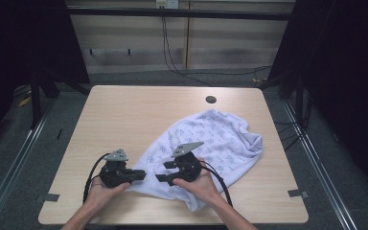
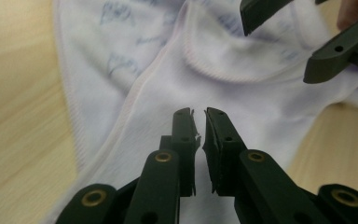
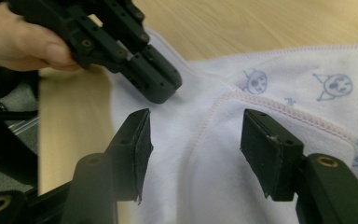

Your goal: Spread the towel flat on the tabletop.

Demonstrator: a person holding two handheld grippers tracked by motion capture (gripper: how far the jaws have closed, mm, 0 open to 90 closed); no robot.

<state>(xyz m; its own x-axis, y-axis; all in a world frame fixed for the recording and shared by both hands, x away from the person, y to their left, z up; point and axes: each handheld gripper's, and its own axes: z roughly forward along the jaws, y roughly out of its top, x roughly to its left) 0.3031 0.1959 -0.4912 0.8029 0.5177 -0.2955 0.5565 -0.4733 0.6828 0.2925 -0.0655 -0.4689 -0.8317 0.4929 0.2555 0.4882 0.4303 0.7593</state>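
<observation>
A white cloth (image 1: 220, 139) printed with small blue figures lies crumpled on the right half of the wooden table (image 1: 134, 110). My left gripper (image 1: 143, 175) is shut, its tips resting at the cloth's near-left edge; in the left gripper view its jaws (image 2: 199, 114) are pressed together over the white cloth (image 2: 135, 93), with no fold visibly between them. My right gripper (image 1: 163, 171) is open just to its right. In the right gripper view its jaws (image 3: 196, 140) stand wide apart over a pink-stitched hem of the cloth (image 3: 284, 88). The left gripper (image 3: 161, 88) points at it from close range.
A dark round hole (image 1: 211, 99) sits in the tabletop near the far edge. Grey tape marks (image 1: 51, 197) lie at the near corners. The table's left half is bare wood. Cables (image 1: 182, 72) run over the floor behind the table.
</observation>
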